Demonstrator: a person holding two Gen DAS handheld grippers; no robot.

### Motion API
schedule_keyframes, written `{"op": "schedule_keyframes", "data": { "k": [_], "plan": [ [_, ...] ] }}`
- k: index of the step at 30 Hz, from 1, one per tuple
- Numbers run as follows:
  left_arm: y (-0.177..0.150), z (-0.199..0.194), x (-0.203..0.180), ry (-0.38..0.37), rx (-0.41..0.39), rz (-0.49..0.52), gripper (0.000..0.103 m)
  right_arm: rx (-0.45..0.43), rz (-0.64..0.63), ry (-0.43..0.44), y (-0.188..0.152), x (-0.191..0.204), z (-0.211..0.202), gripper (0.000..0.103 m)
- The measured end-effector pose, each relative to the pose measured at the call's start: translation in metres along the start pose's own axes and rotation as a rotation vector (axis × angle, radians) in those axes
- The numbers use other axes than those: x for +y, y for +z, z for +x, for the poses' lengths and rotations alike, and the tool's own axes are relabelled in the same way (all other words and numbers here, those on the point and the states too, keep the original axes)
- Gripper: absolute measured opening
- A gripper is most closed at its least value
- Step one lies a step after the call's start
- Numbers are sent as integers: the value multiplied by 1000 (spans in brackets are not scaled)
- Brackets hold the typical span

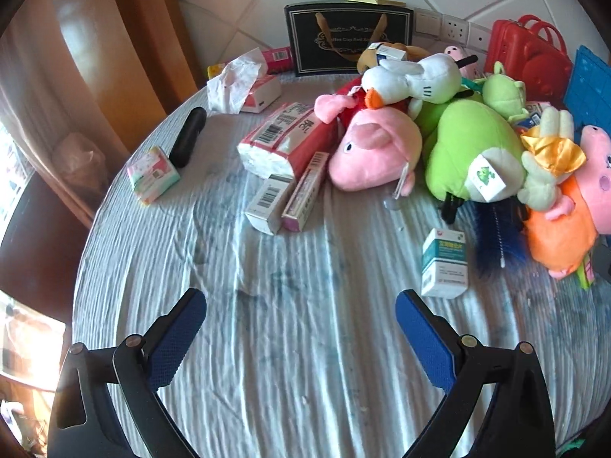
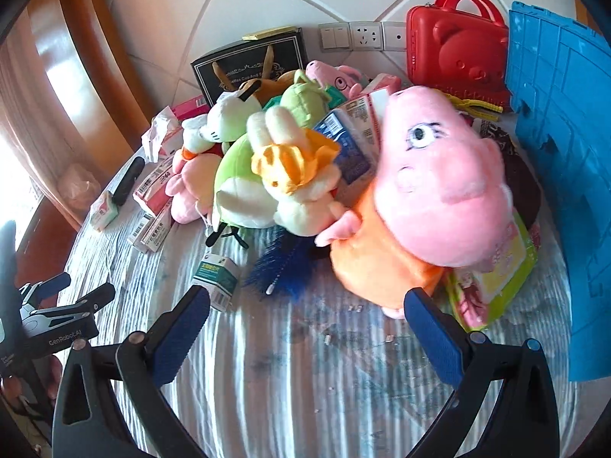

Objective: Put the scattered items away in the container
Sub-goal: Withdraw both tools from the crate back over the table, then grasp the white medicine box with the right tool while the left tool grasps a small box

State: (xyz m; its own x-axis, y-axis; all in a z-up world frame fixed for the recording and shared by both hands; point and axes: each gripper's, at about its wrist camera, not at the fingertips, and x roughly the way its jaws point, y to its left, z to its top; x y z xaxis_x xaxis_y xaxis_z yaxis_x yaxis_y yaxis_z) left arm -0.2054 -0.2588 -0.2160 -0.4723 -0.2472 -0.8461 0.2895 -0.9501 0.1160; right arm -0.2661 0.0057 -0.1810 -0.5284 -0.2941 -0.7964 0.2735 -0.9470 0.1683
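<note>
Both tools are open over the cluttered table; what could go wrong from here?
The right tool sits close to the pig plush in the orange dress; lifting it may drag the blue brush or the snack packet beside it. The stacked plush pile, topped by the white duck, might topple if its base is pulled.

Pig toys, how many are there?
3. The orange-dressed pig in front, right; the big-headed pig left of the green toy; the small pig at the back. More may be hidden underneath.

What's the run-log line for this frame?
left gripper: open, empty | right gripper: open, empty, facing pink pig plush | blue crate: at right | nothing grasped
</note>
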Motion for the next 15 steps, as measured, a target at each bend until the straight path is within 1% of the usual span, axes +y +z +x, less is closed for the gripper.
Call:
{"op": "schedule_keyframes", "data": {
  "k": [2, 3, 5, 6, 8, 9, 11, 12, 13, 15],
  "plan": [
    [3, 13, 14, -23, 14, 40, 100, 16, 23, -23, -3, 21, 14, 103],
    [5, 19, 19, -36, 17, 62, 96, 21, 40, -28, -4, 31, 20, 103],
    [8, 33, 30, -66, 21, 88, 95, 21, 57, -36, -6, 51, 32, 103],
    [10, 40, 33, -81, 29, 100, 95, 23, 69, -52, -7, 59, 38, 103],
    [15, 56, 37, -105, 46, 126, 94, 20, 102, -56, -9, 73, 47, 103],
    [18, 62, 38, -118, 49, 135, 92, 18, 111, -65, -8, 79, 52, 103],
    [27, 74, 36, -145, 57, 148, 89, 23, 108, -95, -6, 92, 63, 92],
    [32, 81, 34, -158, 61, 153, 87, 32, 108, -104, -3, 96, 69, 75],
    [36, 87, 31, -169, 64, 158, 86, 40, 115, -107, -1, 99, 76, 61],
    [45, 98, 25, -186, 67, 175, 85, 57, 140, -111, 1, 102, 92, 56]
  ]
}}
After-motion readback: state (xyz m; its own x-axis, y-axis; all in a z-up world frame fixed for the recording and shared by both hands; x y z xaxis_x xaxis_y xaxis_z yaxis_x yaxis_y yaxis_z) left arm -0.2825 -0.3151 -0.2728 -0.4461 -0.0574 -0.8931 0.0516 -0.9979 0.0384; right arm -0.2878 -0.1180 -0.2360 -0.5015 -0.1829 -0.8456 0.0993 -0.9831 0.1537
